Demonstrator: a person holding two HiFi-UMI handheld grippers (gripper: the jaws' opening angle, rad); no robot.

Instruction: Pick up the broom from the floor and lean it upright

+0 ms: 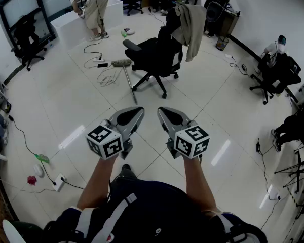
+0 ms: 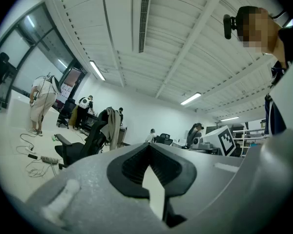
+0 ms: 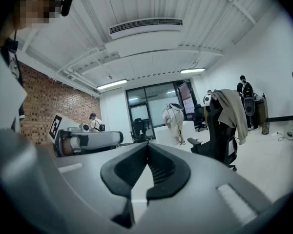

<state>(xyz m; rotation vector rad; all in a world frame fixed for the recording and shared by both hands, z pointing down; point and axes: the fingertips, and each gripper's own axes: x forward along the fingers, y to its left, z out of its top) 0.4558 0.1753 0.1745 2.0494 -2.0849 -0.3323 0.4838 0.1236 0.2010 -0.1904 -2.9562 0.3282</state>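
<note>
Left claw (image 2: pixel 148 145): jaws together, tips meeting, nothing between them. Right claw (image 3: pixel 147 143): jaws likewise together and empty. Both are held side by side in front of the person, roughly level, with their marker cubes towards the body.

The broom (image 1: pixel 128 81) lies flat on the tiled floor (image 1: pixel 66 105) ahead of the claws. Its bristle head is at the far end and its handle runs back towards the left claw. Neither claw touches it.

A black office chair (image 1: pixel 157 57) stands just right of the broom in the head view, with a pale jacket (image 1: pixel 190 22) draped over its back. Loose cables (image 1: pixel 102 72) lie on the floor just left of the bristle head. A person (image 1: pixel 93 4) stands farther off, beyond the cables.
</note>
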